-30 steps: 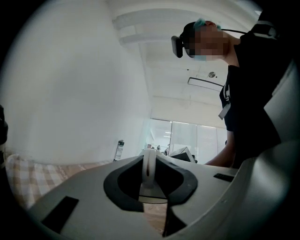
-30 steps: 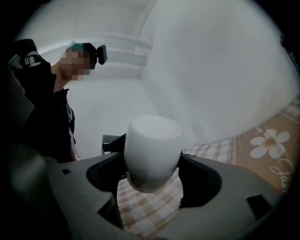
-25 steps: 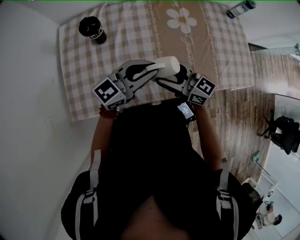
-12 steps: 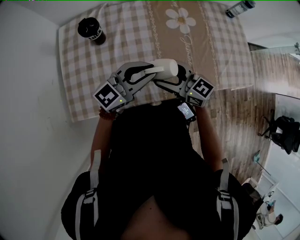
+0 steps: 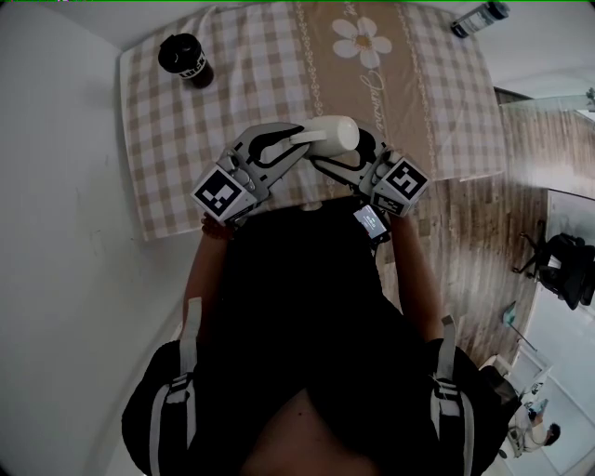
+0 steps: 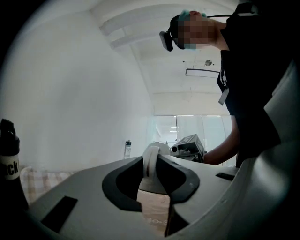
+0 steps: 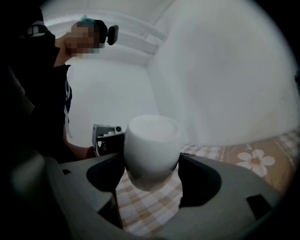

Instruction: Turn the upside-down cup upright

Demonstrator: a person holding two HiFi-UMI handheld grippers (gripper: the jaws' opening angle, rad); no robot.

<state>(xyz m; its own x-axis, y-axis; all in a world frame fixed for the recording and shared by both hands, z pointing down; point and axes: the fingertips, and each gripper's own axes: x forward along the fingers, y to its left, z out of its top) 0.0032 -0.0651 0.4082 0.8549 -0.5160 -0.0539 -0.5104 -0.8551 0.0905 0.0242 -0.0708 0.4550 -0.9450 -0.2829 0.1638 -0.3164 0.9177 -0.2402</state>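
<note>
cup (image 5: 331, 134) over checked cloth (image 5: 177, 139) (w/ daisy (image 5: 361, 40)), wood floor (image 5: 465, 242)

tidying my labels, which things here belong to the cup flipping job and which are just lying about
In the job: white cup; right gripper, clamped on its body; left gripper, handle between its jaws, which have just been opening.
Lying about: black bottle; clear bottle; checked tablecloth.
</note>
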